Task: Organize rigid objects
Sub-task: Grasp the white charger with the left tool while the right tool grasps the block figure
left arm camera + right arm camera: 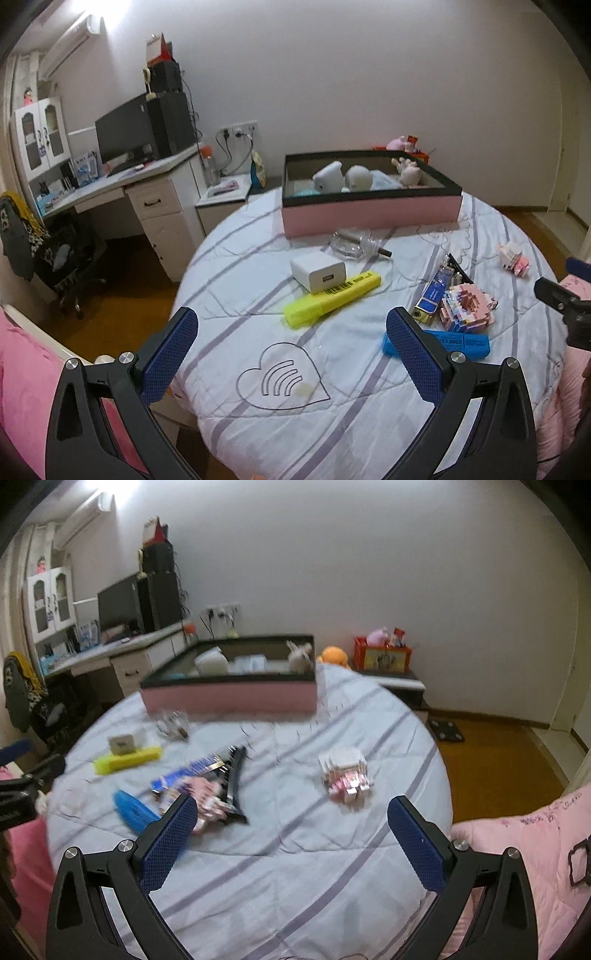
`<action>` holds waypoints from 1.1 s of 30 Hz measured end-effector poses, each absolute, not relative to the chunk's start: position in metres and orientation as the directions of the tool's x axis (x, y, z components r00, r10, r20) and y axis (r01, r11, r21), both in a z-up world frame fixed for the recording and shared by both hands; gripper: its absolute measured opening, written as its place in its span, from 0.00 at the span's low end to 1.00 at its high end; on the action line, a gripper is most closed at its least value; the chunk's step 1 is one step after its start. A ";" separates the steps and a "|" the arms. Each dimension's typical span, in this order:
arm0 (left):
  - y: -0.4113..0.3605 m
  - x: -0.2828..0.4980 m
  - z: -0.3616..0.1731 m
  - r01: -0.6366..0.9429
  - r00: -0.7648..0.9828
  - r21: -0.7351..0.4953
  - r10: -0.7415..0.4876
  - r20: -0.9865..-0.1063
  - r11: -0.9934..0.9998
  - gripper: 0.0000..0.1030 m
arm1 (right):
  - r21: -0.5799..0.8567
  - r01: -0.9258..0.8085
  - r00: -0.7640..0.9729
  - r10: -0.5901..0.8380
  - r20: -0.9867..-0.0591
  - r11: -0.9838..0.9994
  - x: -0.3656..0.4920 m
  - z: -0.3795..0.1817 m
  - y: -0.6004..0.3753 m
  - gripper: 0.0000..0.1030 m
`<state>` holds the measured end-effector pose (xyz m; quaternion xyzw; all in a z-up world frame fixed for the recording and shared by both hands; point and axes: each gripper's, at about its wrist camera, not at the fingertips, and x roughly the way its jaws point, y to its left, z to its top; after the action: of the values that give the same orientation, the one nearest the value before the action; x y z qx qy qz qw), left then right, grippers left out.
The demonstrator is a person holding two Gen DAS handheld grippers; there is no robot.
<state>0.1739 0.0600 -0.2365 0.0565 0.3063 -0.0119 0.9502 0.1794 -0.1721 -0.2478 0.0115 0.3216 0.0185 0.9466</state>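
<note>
Small rigid objects lie on a round bed with a striped quilt (332, 424). In the left wrist view I see a yellow highlighter (332, 299), a white charger cube (317, 275), a clear glass piece (351, 245), a blue highlighter (458, 343), a blue-and-gold lighter (434, 293), a pink block figure (467, 304) and a small pink block toy (513, 258). A pink box with a black rim (369, 216) holds soft toys at the far side. My left gripper (291, 332) is open and empty above the quilt. My right gripper (291, 819) is open and empty, the pink block toy (347, 775) just beyond it.
A desk with a monitor (125, 133) and a dark chair (62, 254) stand to the left. A nightstand with a red box (382, 657) is behind the bed. Wooden floor (498, 768) lies to the right. Pink bedding (524, 849) borders the near right edge.
</note>
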 end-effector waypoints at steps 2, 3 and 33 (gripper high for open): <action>0.061 0.181 -0.239 0.066 0.804 0.082 -0.004 -0.595 0.994 1.00 | 0.039 -0.011 0.781 0.033 -0.624 0.999 0.185 -0.254 -0.179 1.00; 0.061 0.186 -0.241 0.069 0.795 0.072 -0.011 -0.606 0.995 1.00 | 0.040 -0.002 0.777 0.026 -0.629 0.999 0.188 -0.256 -0.181 1.00; 0.068 0.299 -0.278 0.015 0.671 -0.010 -0.018 -0.741 1.000 1.00 | 0.025 -0.104 0.646 0.087 -0.758 0.994 0.289 -0.282 -0.186 0.46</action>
<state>0.2992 0.0684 -0.2778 -0.0014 0.4055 -0.0091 0.9141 0.2894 -0.1862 -0.2815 -0.0103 0.4175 0.0528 0.9071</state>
